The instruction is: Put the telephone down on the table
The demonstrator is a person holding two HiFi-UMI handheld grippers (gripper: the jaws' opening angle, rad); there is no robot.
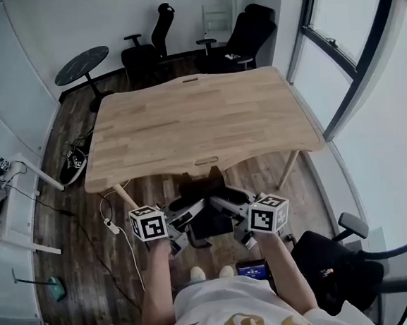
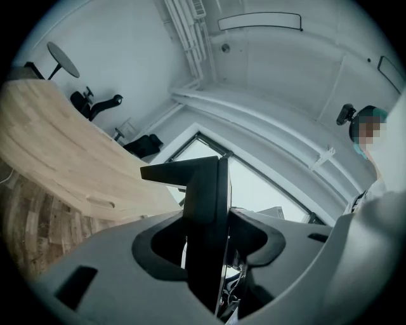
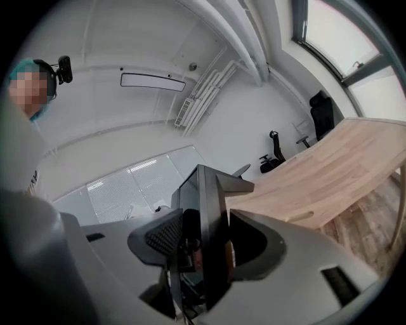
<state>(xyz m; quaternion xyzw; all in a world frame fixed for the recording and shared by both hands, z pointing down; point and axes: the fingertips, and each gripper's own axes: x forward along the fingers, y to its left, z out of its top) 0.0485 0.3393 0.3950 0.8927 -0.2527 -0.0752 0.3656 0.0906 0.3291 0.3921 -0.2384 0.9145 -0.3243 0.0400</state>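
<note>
The black telephone hangs in the air in front of the wooden table, just short of its near edge and lower than the top. My left gripper holds it from the left and my right gripper from the right. In the left gripper view the telephone stands edge-on between the jaws, which press on both its faces. The right gripper view shows the same: the telephone is clamped upright between the dark pads. The tabletop lies beyond it, bare.
Two black office chairs and a round black side table stand behind the table. A white desk with cables is at the left, another chair at the right. A small lit screen sits by my lap.
</note>
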